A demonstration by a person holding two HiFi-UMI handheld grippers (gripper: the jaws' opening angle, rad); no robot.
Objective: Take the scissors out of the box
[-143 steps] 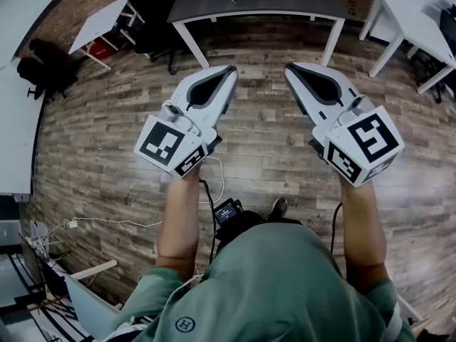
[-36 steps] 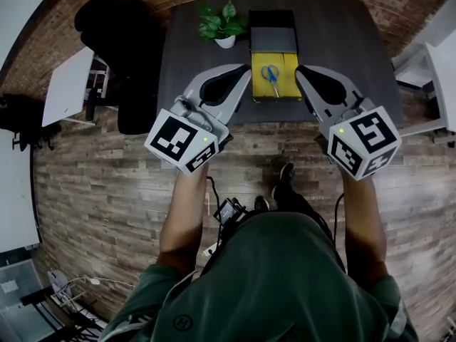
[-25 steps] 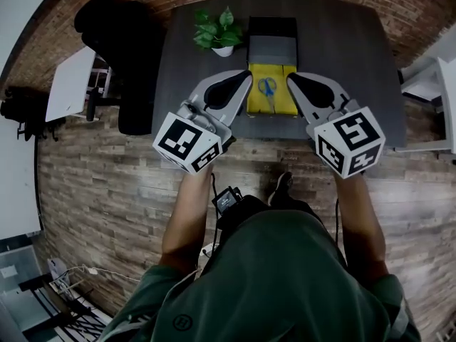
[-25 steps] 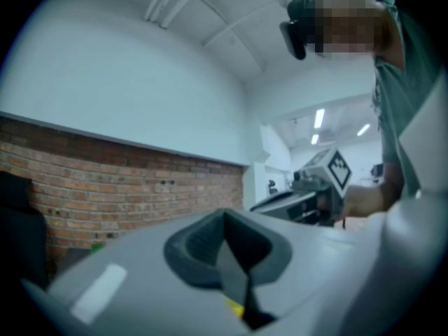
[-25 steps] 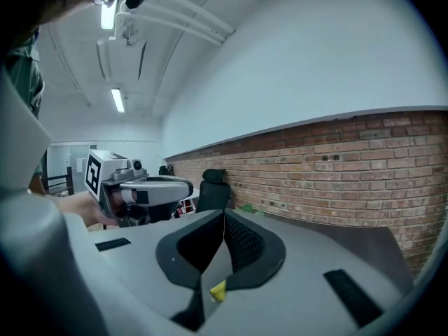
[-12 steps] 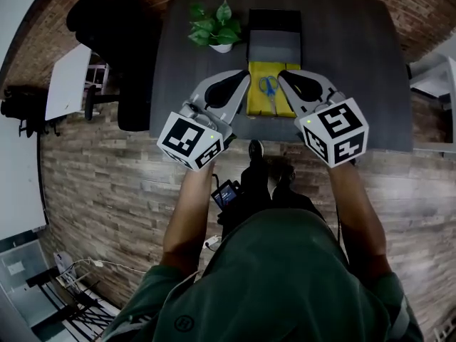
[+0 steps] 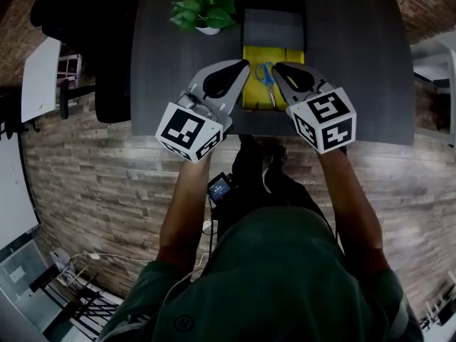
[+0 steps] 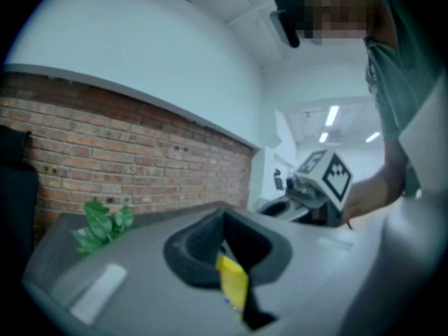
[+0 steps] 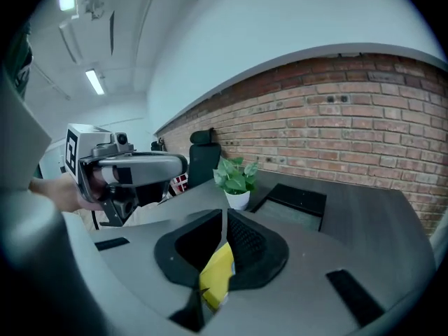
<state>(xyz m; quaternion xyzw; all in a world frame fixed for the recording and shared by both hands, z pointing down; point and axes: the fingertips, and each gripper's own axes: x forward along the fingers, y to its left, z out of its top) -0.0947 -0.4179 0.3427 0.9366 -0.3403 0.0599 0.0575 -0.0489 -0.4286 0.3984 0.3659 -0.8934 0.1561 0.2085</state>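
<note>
On the dark table (image 7: 356, 63) stands an open box (image 7: 251, 95) with a yellow inside; its black lid (image 7: 273, 16) lies folded back on the far side. Blue-handled scissors (image 7: 266, 75) lie in the yellow part. My left gripper (image 7: 245, 64) hovers at the box's left edge and my right gripper (image 7: 276, 67) at its right edge, the scissors between them. Both are shut and hold nothing. In the left gripper view the shut left gripper (image 8: 222, 219) shows a yellow strip of the box (image 8: 233, 285) behind it. In the right gripper view the right gripper (image 9: 224, 215) covers the yellow box (image 9: 217, 275).
A potted plant (image 7: 201, 6) stands left of the lid, also the plant (image 9: 236, 177) beside the lid (image 9: 297, 200). A black chair (image 7: 107, 63) sits at the table's left end. Brick wall (image 9: 364, 110) behind the table; wooden floor (image 7: 85, 184) below me.
I have come closer to the table, so the box now lies right under both gripper tips. The grippers have drawn closer together around the scissors. Both stayed shut.
</note>
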